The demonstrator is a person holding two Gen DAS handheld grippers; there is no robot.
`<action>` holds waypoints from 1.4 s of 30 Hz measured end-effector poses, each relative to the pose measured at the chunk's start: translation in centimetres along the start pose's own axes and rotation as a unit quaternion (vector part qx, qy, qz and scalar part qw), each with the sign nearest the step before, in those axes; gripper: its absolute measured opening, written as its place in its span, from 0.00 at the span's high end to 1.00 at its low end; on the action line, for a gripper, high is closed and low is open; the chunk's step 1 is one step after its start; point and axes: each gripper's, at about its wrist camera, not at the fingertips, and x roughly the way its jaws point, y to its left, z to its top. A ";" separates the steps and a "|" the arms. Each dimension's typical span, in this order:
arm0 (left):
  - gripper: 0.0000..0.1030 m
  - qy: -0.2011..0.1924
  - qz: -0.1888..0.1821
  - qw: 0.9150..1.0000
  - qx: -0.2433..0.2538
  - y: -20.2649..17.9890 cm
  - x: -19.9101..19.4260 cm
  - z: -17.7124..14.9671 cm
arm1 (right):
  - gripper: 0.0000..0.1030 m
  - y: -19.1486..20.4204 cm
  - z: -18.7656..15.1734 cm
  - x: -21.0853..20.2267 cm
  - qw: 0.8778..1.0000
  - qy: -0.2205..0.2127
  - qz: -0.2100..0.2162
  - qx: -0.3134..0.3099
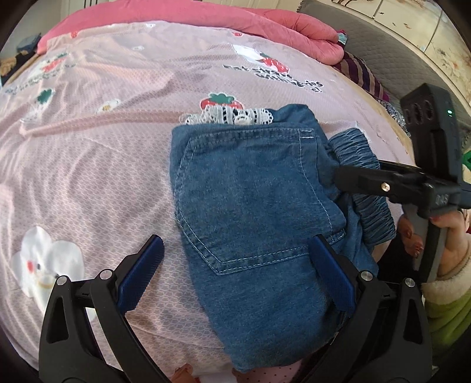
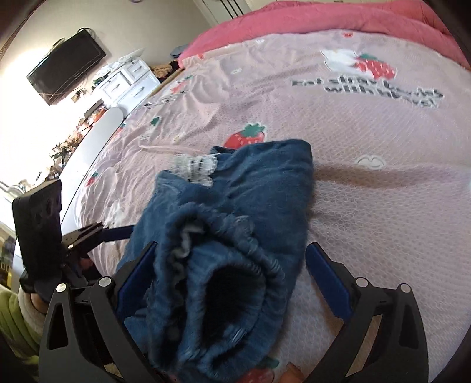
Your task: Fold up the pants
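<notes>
The blue denim pants [image 1: 256,191] lie folded into a small bundle on the pink bedspread [image 1: 103,153], back pocket up, white lace trim [image 1: 229,115] at the far edge. My left gripper [image 1: 235,271] is open, its right blue pad resting on the denim's near edge, its left pad on the bedspread. In the right wrist view the pants [image 2: 235,235] fill the space between the jaws, elastic waistband nearest. My right gripper [image 2: 229,280] is open around the waistband. It shows in the left wrist view [image 1: 341,173] at the bundle's right edge.
A pink quilt [image 1: 265,23] is heaped at the far side of the bed. Striped cloth [image 1: 362,73] lies at the right edge. A white dresser [image 2: 129,79] and a wall TV [image 2: 67,67] stand beyond the bed's left side.
</notes>
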 end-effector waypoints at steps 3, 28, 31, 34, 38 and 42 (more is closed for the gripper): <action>0.10 0.003 -0.005 1.000 -0.001 0.1 0.4 -0.1 | 0.13 -0.1 0.0 0.9 1.000 0.007 0.001 -0.004; 0.63 -0.052 -0.009 0.998 0.043 -1.5 -1.7 5.4 | 0.57 2.5 4.1 -2.1 0.994 -0.081 -0.006 -0.069; 0.63 -0.068 -0.002 0.997 0.039 -0.7 -1.5 7.4 | 0.57 2.4 6.3 -2.0 0.992 -0.100 -0.008 -0.076; 0.63 -0.078 0.006 0.996 0.036 0.0 -1.1 8.9 | 0.57 2.0 8.0 -1.3 0.990 -0.111 -0.015 -0.087; 0.63 -0.052 0.009 0.998 0.020 1.5 1.3 9.6 | 0.57 -0.1 9.1 1.6 0.995 -0.077 -0.016 -0.056; 0.53 -0.035 0.016 0.999 0.013 2.2 3.1 9.1 | 0.51 -1.8 8.7 4.0 0.998 -0.050 -0.029 -0.032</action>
